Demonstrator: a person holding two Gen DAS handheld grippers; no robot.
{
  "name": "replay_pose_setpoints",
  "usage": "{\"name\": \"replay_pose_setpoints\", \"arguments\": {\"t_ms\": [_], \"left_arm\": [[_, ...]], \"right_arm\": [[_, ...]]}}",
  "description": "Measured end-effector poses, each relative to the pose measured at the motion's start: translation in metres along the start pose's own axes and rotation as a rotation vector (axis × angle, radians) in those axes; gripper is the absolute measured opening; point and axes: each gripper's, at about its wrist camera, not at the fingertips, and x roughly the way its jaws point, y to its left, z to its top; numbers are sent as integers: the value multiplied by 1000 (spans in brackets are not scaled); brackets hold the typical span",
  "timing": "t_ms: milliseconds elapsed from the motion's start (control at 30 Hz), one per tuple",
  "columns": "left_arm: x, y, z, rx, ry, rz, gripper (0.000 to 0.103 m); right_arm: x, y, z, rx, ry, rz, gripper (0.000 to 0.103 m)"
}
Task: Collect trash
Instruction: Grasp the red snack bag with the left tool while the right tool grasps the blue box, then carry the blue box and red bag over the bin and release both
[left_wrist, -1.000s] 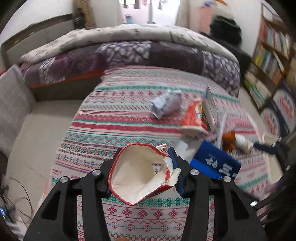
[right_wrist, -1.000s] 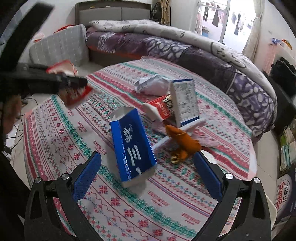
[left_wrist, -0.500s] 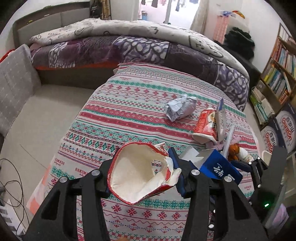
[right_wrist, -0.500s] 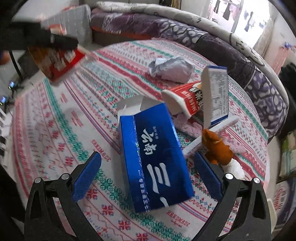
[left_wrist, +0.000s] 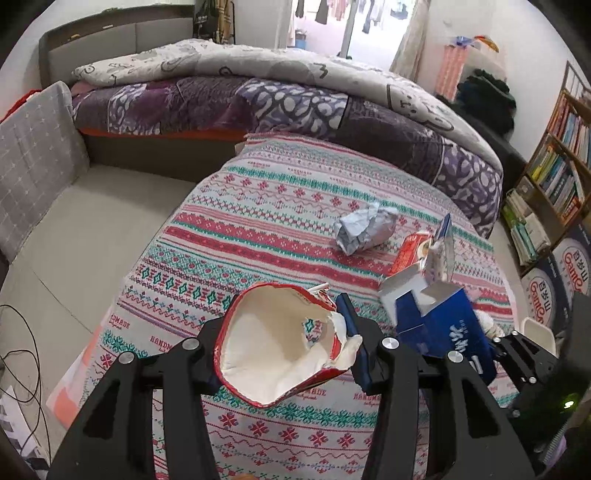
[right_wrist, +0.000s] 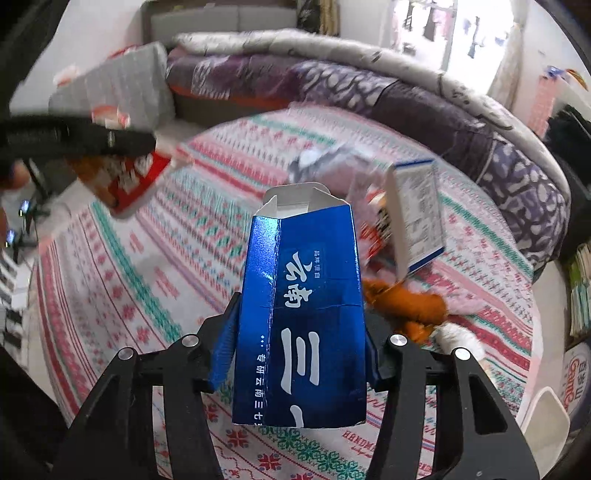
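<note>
My left gripper (left_wrist: 286, 314) is shut on a torn red paper cup (left_wrist: 266, 350) with a white inside, held above the patterned tablecloth (left_wrist: 258, 206). The right gripper (right_wrist: 299, 310) has its jaws closing on a shiny blue box (right_wrist: 314, 251) with white characters. Its blue pads touch both sides, and the open flap end points away. In the left wrist view the blue box (left_wrist: 439, 325) hangs tilted off the cloth. A crumpled grey wrapper (left_wrist: 364, 229), a red cup on its side (left_wrist: 410, 251) and a white-and-blue box (right_wrist: 417, 218) lie further back.
An orange plush toy (right_wrist: 406, 306) lies just right of the blue box. A bed with a purple quilt (left_wrist: 295, 103) runs behind the table, a bookshelf (left_wrist: 554, 177) stands at the right, and a grey cushion (left_wrist: 33, 158) leans at the left.
My right gripper moved forward around the blue box, brought its wide jaws in onto it and raised it off the cloth. The left gripper kept hold of the red cup.
</note>
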Motion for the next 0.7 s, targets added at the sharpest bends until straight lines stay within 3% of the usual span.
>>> {"name": "replay_pose_setpoints", "arguments": {"t_ms": [267, 700], "left_arm": [[-9, -17, 7, -25, -55, -1, 50], [-8, -70, 8, 16, -84, -25, 50]], "right_arm": [[-35, -24, 8, 116, -115, -48, 52], [-68, -75, 1, 267, -189, -163, 52]]}}
